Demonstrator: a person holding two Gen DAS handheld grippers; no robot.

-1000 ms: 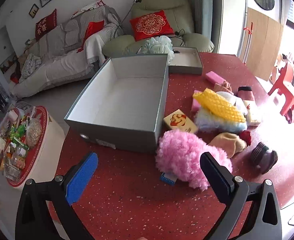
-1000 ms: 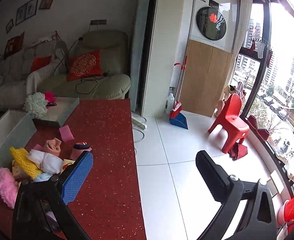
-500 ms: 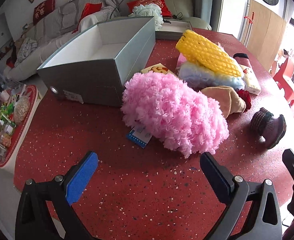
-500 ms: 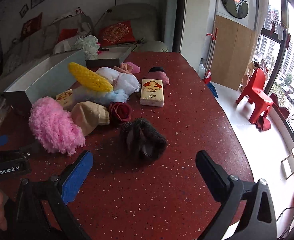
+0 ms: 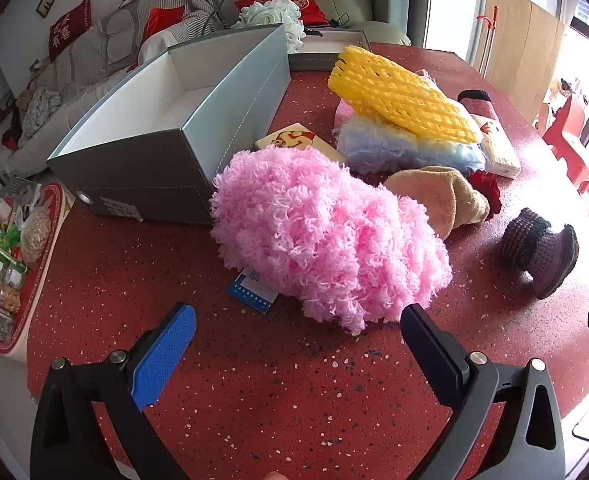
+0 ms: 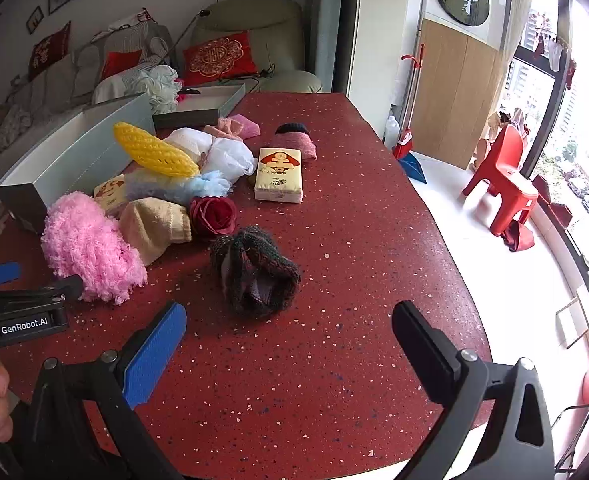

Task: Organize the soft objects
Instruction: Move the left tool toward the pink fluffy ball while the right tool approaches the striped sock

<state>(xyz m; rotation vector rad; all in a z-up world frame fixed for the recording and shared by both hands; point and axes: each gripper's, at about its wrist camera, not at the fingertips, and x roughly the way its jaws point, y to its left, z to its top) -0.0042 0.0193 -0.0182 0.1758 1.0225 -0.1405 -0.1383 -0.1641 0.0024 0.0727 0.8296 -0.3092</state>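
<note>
Grey and open-topped, the box [image 5: 166, 136] sits at the counter's [image 5: 294, 380] left side, nothing in the part of its white interior that shows. Just right of it lies the pink fluffy piece [image 5: 326, 236], larger in the left wrist view than half a second ago as the left tongs [image 5: 298, 344] have drawn closer, jaws spread wide and empty. Further right, the dark knitted piece [image 6: 254, 272] lies ahead of the right tongs [image 6: 290, 344], likewise gaping and holding nothing, also nearer than before.
</note>
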